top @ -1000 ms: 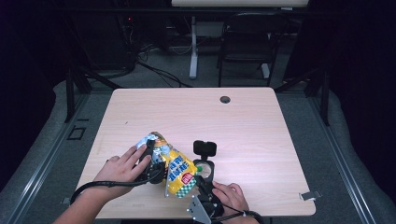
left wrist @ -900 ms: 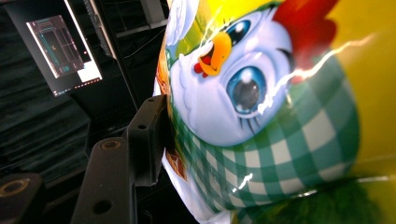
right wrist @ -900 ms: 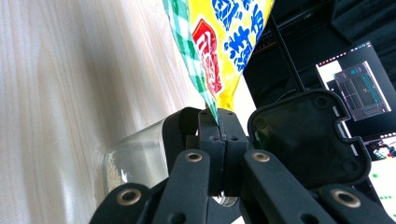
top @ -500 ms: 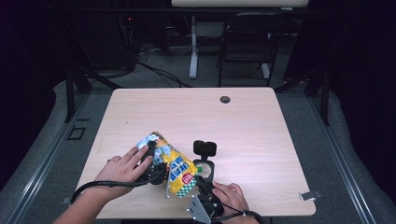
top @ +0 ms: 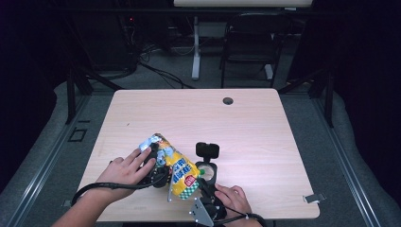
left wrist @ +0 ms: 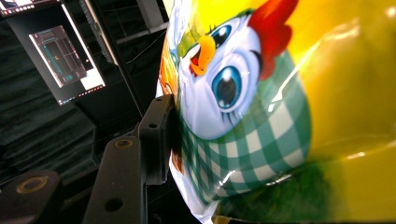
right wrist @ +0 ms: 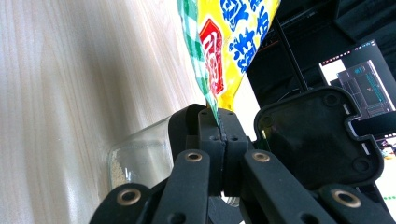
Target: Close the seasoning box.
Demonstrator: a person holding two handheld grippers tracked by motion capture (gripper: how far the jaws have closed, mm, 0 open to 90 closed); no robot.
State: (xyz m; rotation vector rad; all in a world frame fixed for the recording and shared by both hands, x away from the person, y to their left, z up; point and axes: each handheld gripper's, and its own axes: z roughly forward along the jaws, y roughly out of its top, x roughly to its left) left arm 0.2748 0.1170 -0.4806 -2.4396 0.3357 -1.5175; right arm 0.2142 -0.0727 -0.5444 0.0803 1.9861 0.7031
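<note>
Yellow glossy snack bag [top: 176, 169], printed with a cartoon chicken and green checks, sits tilted above the table's [top: 265, 142] near edge. Right gripper [right wrist: 217, 122] pinches its corner; left gripper [top: 156, 163], jaws just closing, presses its side.

My yellow snack bag [top: 177, 168], cartoon chicken and green-white check print, puffed and glossy, tilted above the table's near edge, its corner pinched, beside my clear jar [top: 206, 171] with open black lid.

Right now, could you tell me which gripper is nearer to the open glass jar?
Right. The right gripper pinches the snack bag's corner just beside the glass jar; the left gripper grips the bag's far side.
</note>
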